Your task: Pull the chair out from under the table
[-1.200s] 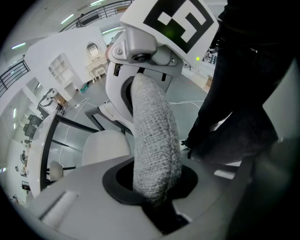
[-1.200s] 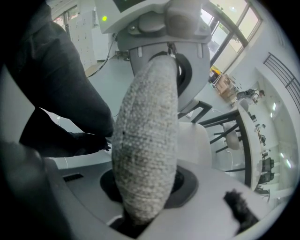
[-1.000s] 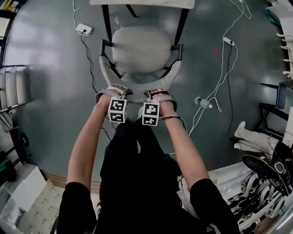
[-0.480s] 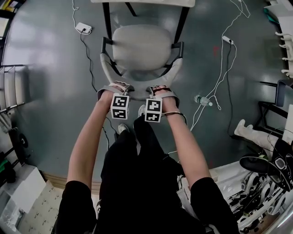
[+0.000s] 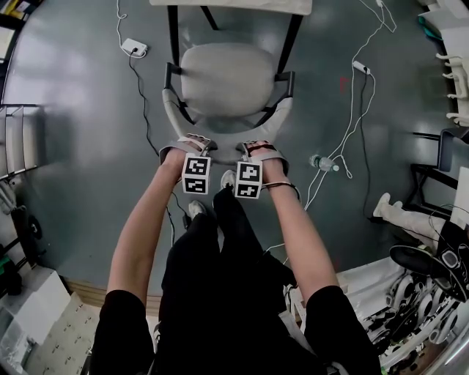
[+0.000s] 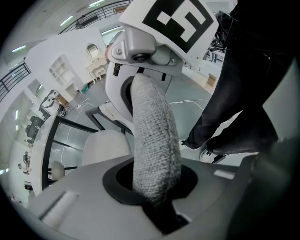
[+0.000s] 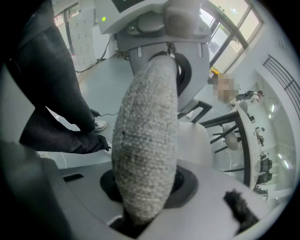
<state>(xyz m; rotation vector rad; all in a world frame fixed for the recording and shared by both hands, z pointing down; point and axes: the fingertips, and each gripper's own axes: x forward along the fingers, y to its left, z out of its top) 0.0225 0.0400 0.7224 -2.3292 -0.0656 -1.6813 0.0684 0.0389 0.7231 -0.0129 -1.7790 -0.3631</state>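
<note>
A chair with a pale grey seat (image 5: pixel 227 77) and black frame stands on the floor, its front under the white table's edge (image 5: pixel 231 4). Its curved, fabric-covered backrest (image 5: pixel 223 140) faces me. My left gripper (image 5: pixel 192 145) is shut on the backrest's top rim left of centre. My right gripper (image 5: pixel 253 149) is shut on the rim right of centre. In the left gripper view the woven backrest (image 6: pixel 152 145) fills the gap between the jaws, with the seat (image 6: pixel 105 147) beyond. The right gripper view shows the same backrest (image 7: pixel 145 140) clamped between its jaws.
Cables trail over the grey floor, with a power adapter (image 5: pixel 134 47) at the upper left and a white cord (image 5: pixel 352 124) at the right. A water bottle (image 5: pixel 323 162) lies right of the chair. A railing (image 5: pixel 18 139) stands left, and cluttered gear (image 5: pixel 418 307) fills the lower right.
Both grippers stay clamped on the backrest and have barely moved. The person's legs have shifted, and a shoe now shows on the floor below the left gripper.
</note>
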